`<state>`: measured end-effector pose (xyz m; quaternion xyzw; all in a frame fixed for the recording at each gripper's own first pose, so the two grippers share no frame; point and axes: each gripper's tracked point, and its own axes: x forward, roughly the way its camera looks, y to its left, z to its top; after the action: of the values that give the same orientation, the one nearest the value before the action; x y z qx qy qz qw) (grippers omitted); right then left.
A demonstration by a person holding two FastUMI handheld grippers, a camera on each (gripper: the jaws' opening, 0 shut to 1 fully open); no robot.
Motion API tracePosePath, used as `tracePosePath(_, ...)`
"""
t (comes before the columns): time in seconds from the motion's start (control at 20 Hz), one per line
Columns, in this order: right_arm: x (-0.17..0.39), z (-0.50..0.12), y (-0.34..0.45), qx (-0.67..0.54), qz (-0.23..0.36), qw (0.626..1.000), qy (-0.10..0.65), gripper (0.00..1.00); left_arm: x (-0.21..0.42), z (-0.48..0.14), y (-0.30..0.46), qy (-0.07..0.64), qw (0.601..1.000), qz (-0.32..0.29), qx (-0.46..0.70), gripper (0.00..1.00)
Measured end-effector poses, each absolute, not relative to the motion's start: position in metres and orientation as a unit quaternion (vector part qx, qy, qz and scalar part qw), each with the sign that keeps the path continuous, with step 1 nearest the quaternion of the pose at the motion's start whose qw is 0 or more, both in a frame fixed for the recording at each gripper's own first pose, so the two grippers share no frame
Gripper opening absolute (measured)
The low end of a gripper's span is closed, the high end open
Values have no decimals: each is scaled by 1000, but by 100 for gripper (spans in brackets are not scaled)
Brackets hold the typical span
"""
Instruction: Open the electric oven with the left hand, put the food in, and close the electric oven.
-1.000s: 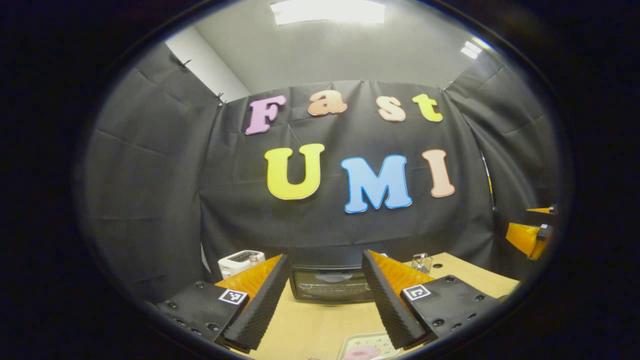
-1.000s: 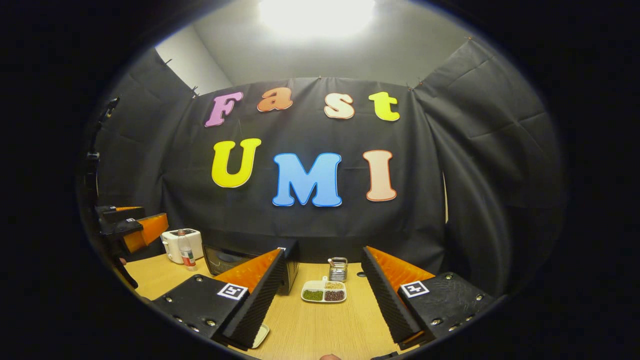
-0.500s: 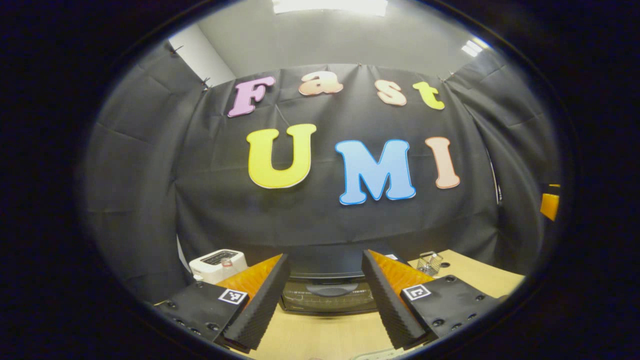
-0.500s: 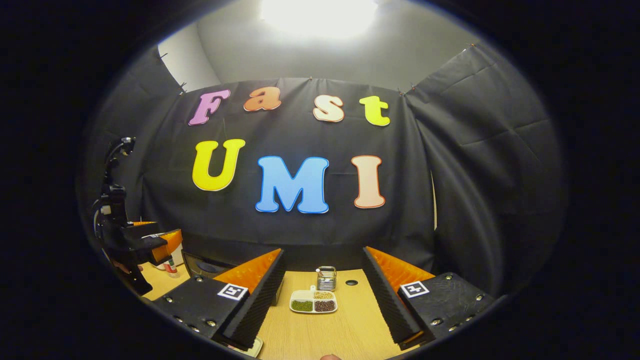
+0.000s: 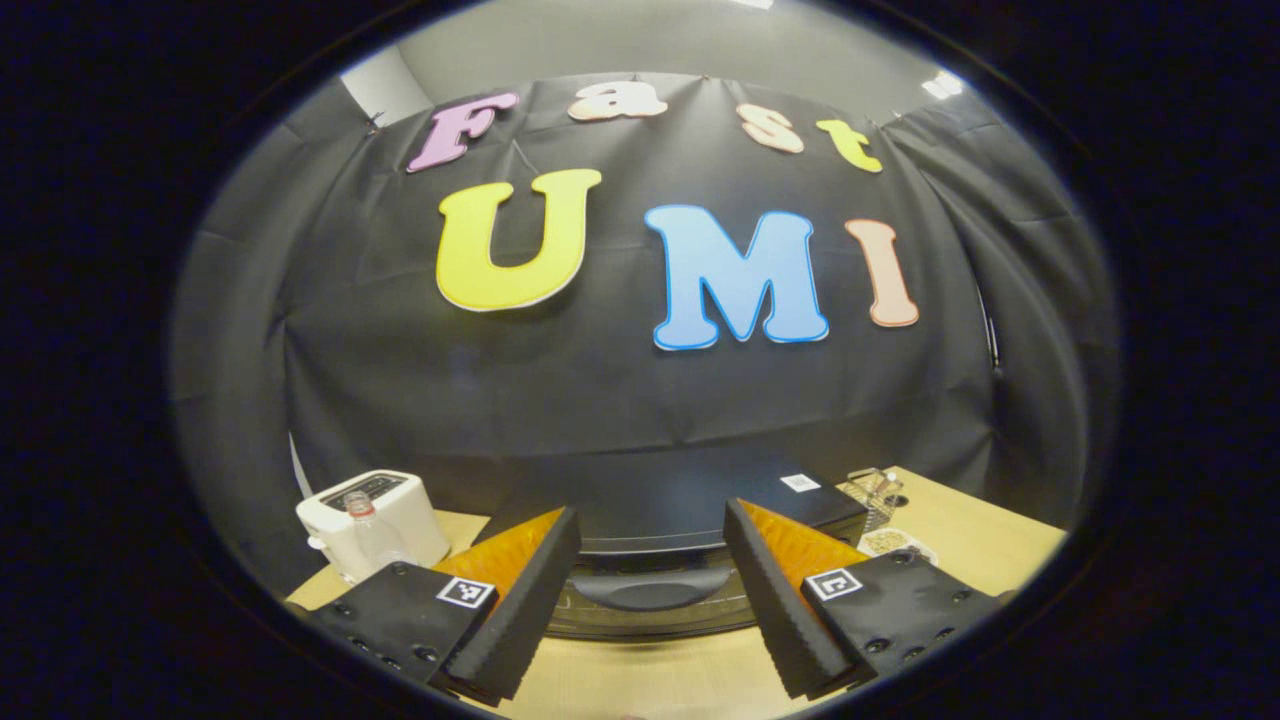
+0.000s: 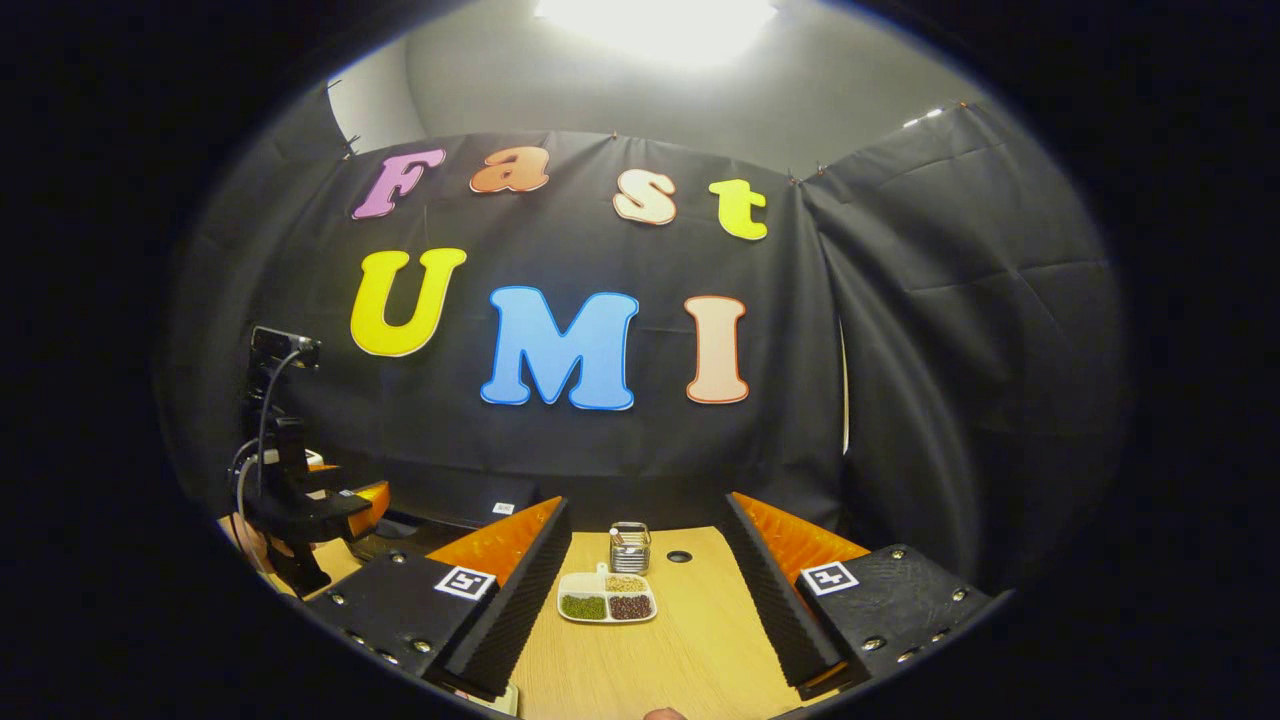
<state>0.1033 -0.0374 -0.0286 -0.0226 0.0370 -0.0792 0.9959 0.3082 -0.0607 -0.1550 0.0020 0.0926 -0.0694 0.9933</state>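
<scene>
The black electric oven (image 5: pixel 690 500) stands on the wooden table with its door shut. Its curved door handle (image 5: pixel 650 588) lies low between my left gripper's fingers. My left gripper (image 5: pixel 651 514) is open, close in front of the oven and holding nothing. In the right gripper view the oven (image 6: pixel 470 497) sits at the far left, with the left gripper (image 6: pixel 335 505) just before it. My right gripper (image 6: pixel 648 505) is open and empty above the table.
A white toaster (image 5: pixel 380 505) and a clear bottle (image 5: pixel 362 535) stand left of the oven. A wire basket (image 6: pixel 630 545) and a divided dish of beans (image 6: pixel 607 605) sit right of it, near a cable hole (image 6: pixel 680 555) in the table (image 6: pixel 690 640).
My left gripper has moved in towards the oven, which now looks much larger. The plate with pink food has slipped out of the bottom of its view. The right gripper's view has shifted slightly.
</scene>
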Motion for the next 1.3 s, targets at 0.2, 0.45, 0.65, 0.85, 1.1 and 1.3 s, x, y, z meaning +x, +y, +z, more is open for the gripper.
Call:
tracePosePath(0.2, 102, -35, -38, -42, -93, 993, 51, 96, 330, -194, -64, 124, 989, -76, -2, 100)
tracePosePath(0.45, 101, -32, -33, -58, -93, 992, 55, 95, 340, -221, -60, 146, 987, -68, -7, 98)
tracePosePath(0.65, 97, -27, -30, -74, -86, 992, 52, 95, 336, -220, -59, 138, 988, -63, 1, 97)
tracePosePath(0.85, 93, -24, -26, -74, -74, 993, 48, 95, 318, -224, -58, 142, 988, -61, -2, 100)
tracePosePath(1.1, 89, -27, -20, -68, -49, 995, 47, 95, 287, -233, -57, 153, 987, -56, 1, 100)
tracePosePath(1.3, 85, -31, -21, -62, -34, 996, 49, 95, 261, -246, -57, 167, 984, -53, 6, 100)
